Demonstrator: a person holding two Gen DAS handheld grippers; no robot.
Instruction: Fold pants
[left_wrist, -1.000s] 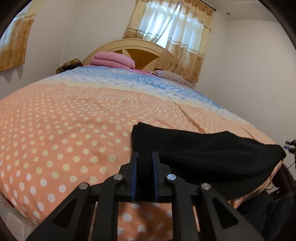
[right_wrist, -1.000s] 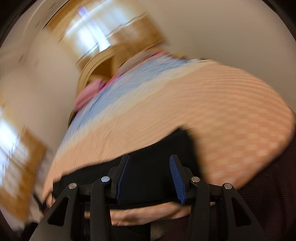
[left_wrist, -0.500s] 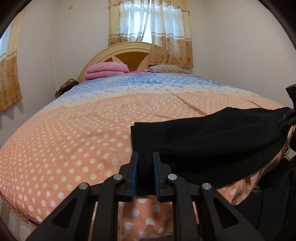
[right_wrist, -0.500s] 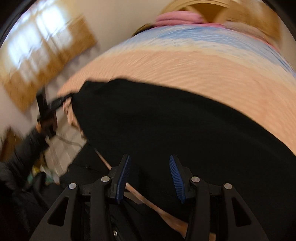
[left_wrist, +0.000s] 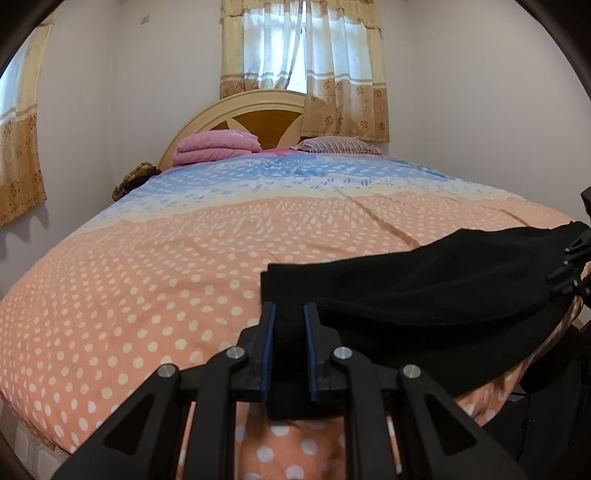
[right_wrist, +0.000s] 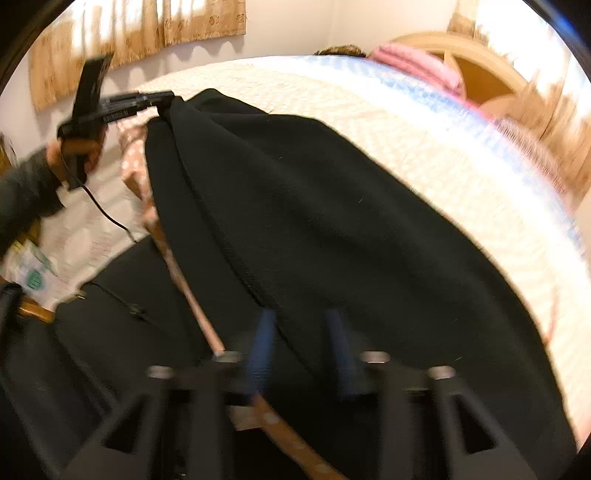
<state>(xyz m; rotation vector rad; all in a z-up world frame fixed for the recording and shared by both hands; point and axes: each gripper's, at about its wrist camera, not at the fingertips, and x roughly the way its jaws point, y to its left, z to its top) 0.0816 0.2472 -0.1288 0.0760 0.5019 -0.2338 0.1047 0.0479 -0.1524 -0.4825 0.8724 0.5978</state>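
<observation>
Black pants (left_wrist: 424, 291) lie along the near edge of the bed, partly hanging over it. My left gripper (left_wrist: 288, 321) is shut on one end of the pants. In the right wrist view the same pants (right_wrist: 332, 206) stretch from my right gripper (right_wrist: 299, 325) to the left gripper (right_wrist: 162, 101) at the far end. The right fingers have closed in around the pants' edge with fabric between them. The right gripper also shows at the right edge of the left wrist view (left_wrist: 570, 266), holding the other end.
The bed (left_wrist: 147, 277) has a peach polka-dot cover with a blue band. Pink folded blankets (left_wrist: 214, 147) and a pillow (left_wrist: 336, 144) lie by the headboard. Walls and curtains surround the bed. The floor beside the bed (right_wrist: 74, 236) holds a cable and clutter.
The right gripper swung round to the pants' far end and its fingers narrowed onto the fabric. The left gripper kept its hold and levelled out.
</observation>
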